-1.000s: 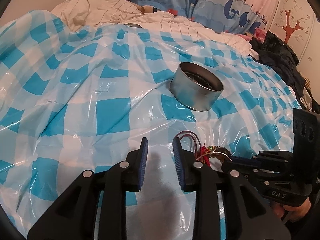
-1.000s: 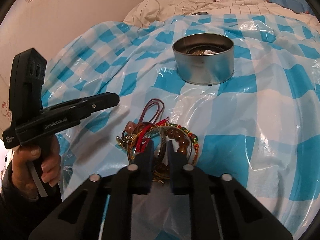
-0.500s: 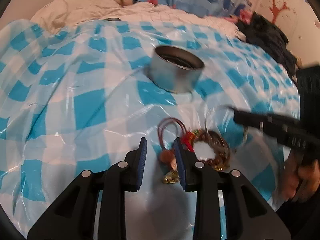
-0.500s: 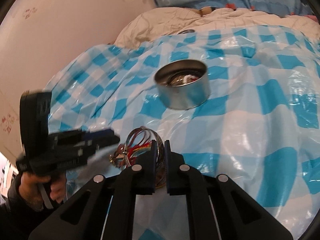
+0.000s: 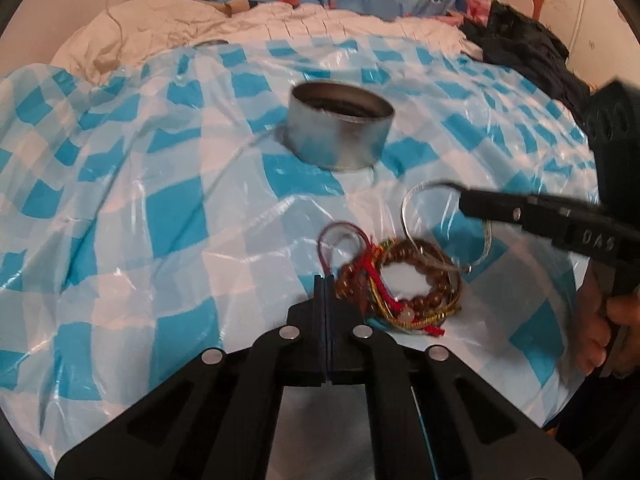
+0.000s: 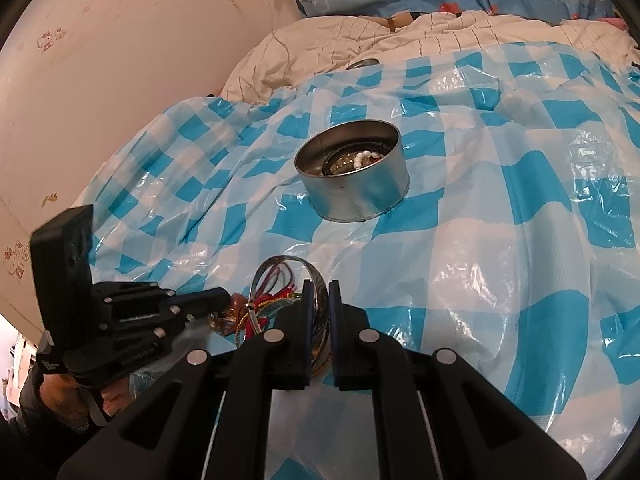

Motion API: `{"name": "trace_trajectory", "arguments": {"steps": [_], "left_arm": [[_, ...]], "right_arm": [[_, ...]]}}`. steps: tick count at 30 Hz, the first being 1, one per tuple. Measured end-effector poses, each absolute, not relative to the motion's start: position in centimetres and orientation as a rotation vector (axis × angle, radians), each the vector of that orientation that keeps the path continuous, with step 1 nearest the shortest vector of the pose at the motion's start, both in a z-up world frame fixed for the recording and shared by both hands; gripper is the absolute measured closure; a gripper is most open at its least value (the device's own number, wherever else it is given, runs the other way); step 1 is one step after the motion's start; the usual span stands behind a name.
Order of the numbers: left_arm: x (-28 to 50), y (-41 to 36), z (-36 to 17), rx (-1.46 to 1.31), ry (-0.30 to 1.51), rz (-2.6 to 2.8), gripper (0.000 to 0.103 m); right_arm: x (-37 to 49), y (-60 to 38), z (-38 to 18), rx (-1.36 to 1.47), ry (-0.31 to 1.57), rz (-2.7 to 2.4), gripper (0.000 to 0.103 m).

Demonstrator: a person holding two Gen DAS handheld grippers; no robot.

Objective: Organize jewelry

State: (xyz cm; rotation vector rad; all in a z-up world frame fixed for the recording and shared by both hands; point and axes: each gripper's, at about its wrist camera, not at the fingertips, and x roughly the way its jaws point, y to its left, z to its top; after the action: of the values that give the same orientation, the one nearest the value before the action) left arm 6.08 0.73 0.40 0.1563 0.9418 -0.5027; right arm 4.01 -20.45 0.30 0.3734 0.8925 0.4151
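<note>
A: Start on the left. What has changed?

B: The left gripper (image 5: pixel 326 280) stood apart a second ago over bare sheet; now its jaws are pressed flat together at the edge of the jewelry pile (image 5: pixel 400 284), right by the dark red cord loop (image 5: pixel 340 236). Whether the cord is pinched I cannot tell.

A: And the pile itself?

B: It lies on the checked plastic sheet (image 5: pixel 160 216) over the bed, nearer than the tin (image 5: pixel 340 132), beads and red thread tangled together.

A: The right side?

B: The right gripper (image 6: pixel 318 288) is narrow, clamped on a silver bangle (image 6: pixel 280 264) that has come up off the heap and now stands free above it. My guess: the left pins the tangle while the right pulls one piece loose for the tin.

A: What does each view add?

B: The left view shows the bangle's whole hoop hanging from the right gripper's tips. Only the right view looks into the tin (image 6: pixel 352 172), where white beads (image 6: pixel 366 158) already sit.
</note>
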Motion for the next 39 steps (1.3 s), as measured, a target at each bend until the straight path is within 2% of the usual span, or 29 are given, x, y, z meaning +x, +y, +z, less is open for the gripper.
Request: {"name": "trace_trajectory", "arguments": {"steps": [6,12,14,16,18,20,22,25,26,39], "left_arm": [[7.0,2.1,1.8,0.059,0.931,-0.525,0.102],[6.9,0.7,-0.1,0.111,1.007,-0.550,0.101],[6.8,0.1,-0.7,0.146,1.012,-0.540,0.095],[6.7,-0.2,-1.2,0.178,1.019,-0.523,0.086],[6.4,-0.5,-1.5,0.206,1.018,-0.522,0.083],[6.2,-0.7,-1.2,0.221,1.007,-0.526,0.073],[6.4,-0.6,-1.4,0.224,1.012,-0.518,0.071],[6.5,-0.5,-1.6,0.214,1.018,-0.520,0.072],[6.5,-0.5,-1.5,0.209,1.019,-0.531,0.089],[7.0,1.4,2.6,0.125,0.893,-0.471,0.089]], "right_arm": [[3.9,-20.7,0.2,0.381,0.889,0.414,0.095],[3.9,-20.8,0.1,0.380,0.890,0.418,0.095],[3.9,-20.6,0.1,0.378,0.891,0.422,0.095],[3.8,-20.6,0.1,0.376,0.893,0.425,0.095],[3.9,-20.5,0.1,0.375,0.894,0.426,0.095],[3.9,-20.5,0.1,0.376,0.892,0.425,0.095],[3.9,-20.4,0.1,0.376,0.893,0.426,0.095],[3.9,-20.3,0.1,0.373,0.895,0.428,0.095],[3.9,-20.3,0.1,0.374,0.895,0.427,0.095],[3.7,-20.6,0.6,0.383,0.864,0.429,0.095]]}}
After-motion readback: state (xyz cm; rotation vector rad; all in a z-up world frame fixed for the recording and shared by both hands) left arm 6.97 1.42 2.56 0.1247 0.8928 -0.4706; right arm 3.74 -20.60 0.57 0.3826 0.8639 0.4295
